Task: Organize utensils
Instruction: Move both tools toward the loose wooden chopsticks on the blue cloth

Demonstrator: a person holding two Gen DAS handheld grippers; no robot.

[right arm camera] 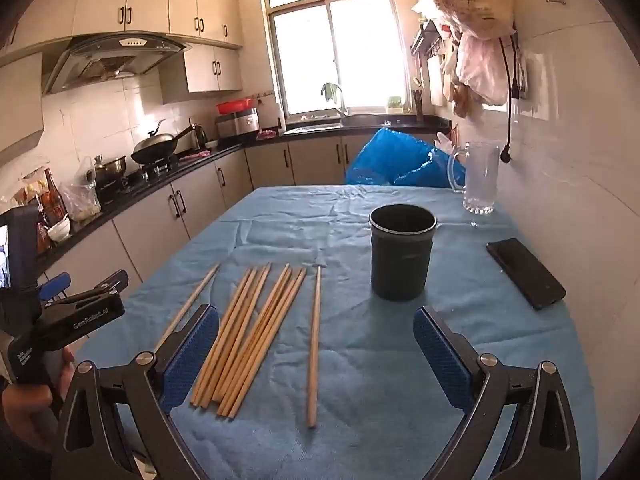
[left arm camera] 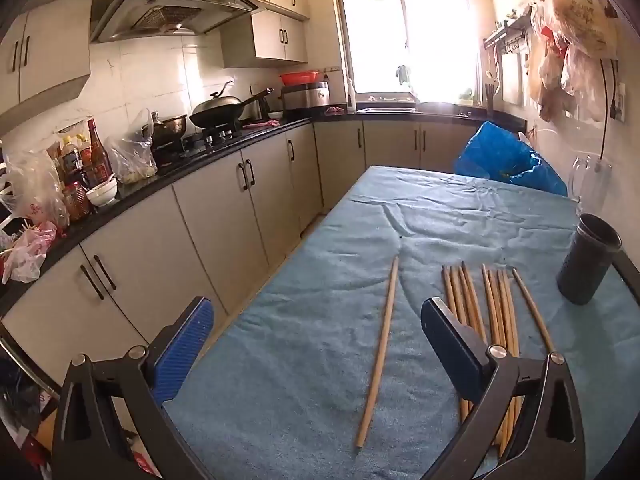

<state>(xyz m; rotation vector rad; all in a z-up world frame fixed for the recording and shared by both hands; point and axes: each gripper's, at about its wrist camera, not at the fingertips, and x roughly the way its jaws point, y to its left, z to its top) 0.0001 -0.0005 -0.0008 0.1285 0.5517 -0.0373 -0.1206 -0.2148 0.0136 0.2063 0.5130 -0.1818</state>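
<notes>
Several wooden chopsticks [right arm camera: 256, 328] lie side by side on the blue cloth-covered table [right arm camera: 304, 208]. One chopstick [right arm camera: 188, 308] lies apart on their left, another [right arm camera: 314, 344] on their right. A dark, empty cup [right arm camera: 402, 252] stands upright beyond them to the right. My right gripper [right arm camera: 315, 312] hovers open above the right single chopstick, holding nothing. In the left wrist view my left gripper [left arm camera: 316, 308] is open and empty over the cloth, with a lone chopstick [left arm camera: 380, 352] between its fingers' lines, the bundle [left arm camera: 492, 308] and the cup [left arm camera: 588, 260] to its right.
A black phone [right arm camera: 526, 272] lies right of the cup by the tiled wall. A glass pitcher [right arm camera: 480, 178] and a blue plastic bag [right arm camera: 396, 160] stand at the table's far end. A kitchen counter [left arm camera: 224, 148] with a wok, bottles and bags runs along the left.
</notes>
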